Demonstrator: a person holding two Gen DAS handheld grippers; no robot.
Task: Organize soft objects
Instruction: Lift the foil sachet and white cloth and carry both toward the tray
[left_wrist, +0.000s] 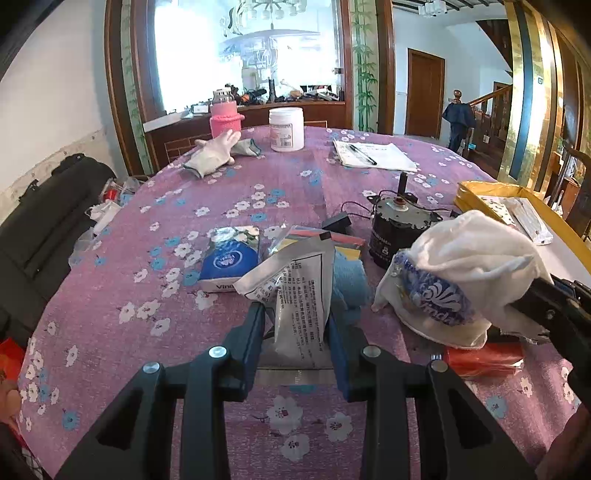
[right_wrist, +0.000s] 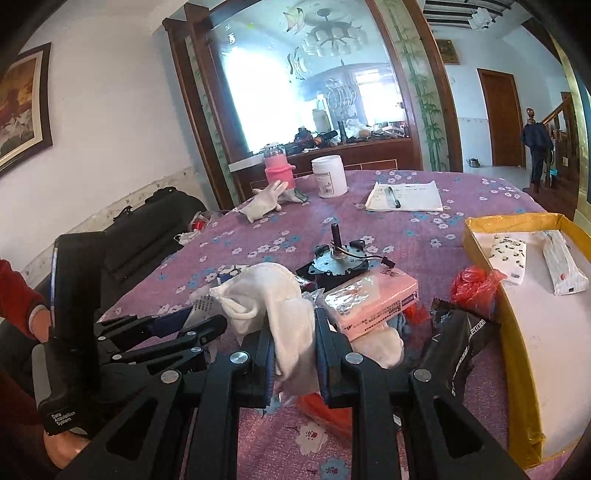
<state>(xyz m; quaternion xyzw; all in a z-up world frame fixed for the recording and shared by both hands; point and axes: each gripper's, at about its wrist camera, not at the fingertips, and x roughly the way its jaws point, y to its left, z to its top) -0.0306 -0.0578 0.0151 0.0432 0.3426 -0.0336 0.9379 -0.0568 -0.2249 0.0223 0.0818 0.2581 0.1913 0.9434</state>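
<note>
My left gripper is shut on a silver-white printed packet, held just above the purple floral tablecloth. My right gripper is shut on a white towel, which drapes between its fingers; in the left wrist view the towel hangs over a blue Vinda tissue pack. A second Vinda tissue pack, a blue cloth and a pink tissue pack lie in the pile. White gloves lie at the far side. The left gripper shows at the left of the right wrist view.
A yellow-rimmed box with white packets stands at the right. A black motor, a black packet, a red bag, a white jar, a pink bottle and papers with a pen sit on the table.
</note>
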